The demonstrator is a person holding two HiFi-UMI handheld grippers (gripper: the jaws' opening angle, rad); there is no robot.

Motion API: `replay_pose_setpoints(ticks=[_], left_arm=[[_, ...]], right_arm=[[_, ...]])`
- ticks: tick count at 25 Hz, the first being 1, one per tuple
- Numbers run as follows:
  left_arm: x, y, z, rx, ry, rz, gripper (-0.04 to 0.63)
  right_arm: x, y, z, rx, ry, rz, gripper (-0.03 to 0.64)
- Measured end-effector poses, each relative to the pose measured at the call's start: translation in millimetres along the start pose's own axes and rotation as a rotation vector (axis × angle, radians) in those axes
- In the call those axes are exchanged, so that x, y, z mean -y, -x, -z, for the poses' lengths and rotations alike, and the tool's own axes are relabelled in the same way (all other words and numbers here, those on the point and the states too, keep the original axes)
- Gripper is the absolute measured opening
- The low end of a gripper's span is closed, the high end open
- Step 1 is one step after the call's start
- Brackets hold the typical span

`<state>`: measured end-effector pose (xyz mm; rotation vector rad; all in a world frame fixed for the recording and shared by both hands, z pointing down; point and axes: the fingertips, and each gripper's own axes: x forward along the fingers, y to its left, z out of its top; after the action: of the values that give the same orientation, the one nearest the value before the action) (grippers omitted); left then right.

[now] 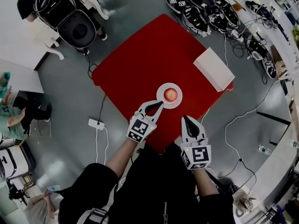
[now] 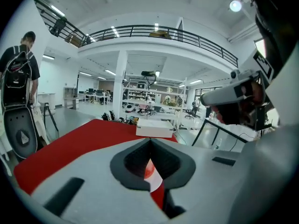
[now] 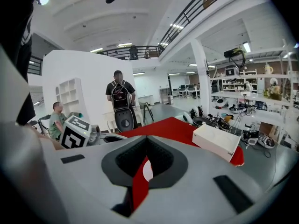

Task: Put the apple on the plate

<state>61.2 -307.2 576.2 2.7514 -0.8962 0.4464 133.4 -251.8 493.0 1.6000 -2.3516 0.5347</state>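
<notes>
A red apple [image 1: 171, 94] lies on a small white plate [image 1: 178, 101] near the front edge of the red table [image 1: 140, 64]. My left gripper [image 1: 159, 105] is shut and empty, its tips just at the plate's near-left rim. Through the slit of its jaws, the left gripper view shows a sliver of the apple [image 2: 148, 171] and plate [image 2: 155, 182]. My right gripper [image 1: 185, 118] is shut and empty too, a short way off the plate's near-right side, over the table's front corner. The right gripper view shows red cloth and a bit of plate [image 3: 147, 171] past its tips.
A white box [image 1: 213, 69] sits at the table's right corner. Black cases [image 1: 77, 27] stand on the floor beyond the left corner, several grippers and devices [image 1: 201, 10] lie at the far right, and a power strip [image 1: 96, 123] with cables lies left of the table.
</notes>
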Motion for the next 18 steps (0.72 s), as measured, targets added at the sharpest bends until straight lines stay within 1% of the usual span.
replay_pose_setpoints(ticks=[4,8,11,15,18], left_arm=[[10.6,21.5,-27.2,0.020,0.004,-0.018,0.006],[17.3,41.0,-53.1,0.070,-0.006,-0.056,0.006],[20.7,59.2,-65.6,0.096,-0.019,-0.071,0.006],[23.7,81.6,-62.9,0.094,-0.048,-0.085,0.006],[24.7,92.3,-53.6,0.087,-0.041,-0.092,0.006]], right_arm=[[-3.8,-8.9,-10.9,0.007,0.017,-0.041,0.011],[-8.0,-11.0,-16.2,-0.001,0.053,-0.086,0.011],[-13.4,-10.5,-15.8,-0.007,0.062,-0.105,0.011],[-28.8,-8.2,-7.0,-0.012,0.062,-0.133,0.011],[-40.2,-4.7,0.8,-0.027,0.084,-0.146,0.011]])
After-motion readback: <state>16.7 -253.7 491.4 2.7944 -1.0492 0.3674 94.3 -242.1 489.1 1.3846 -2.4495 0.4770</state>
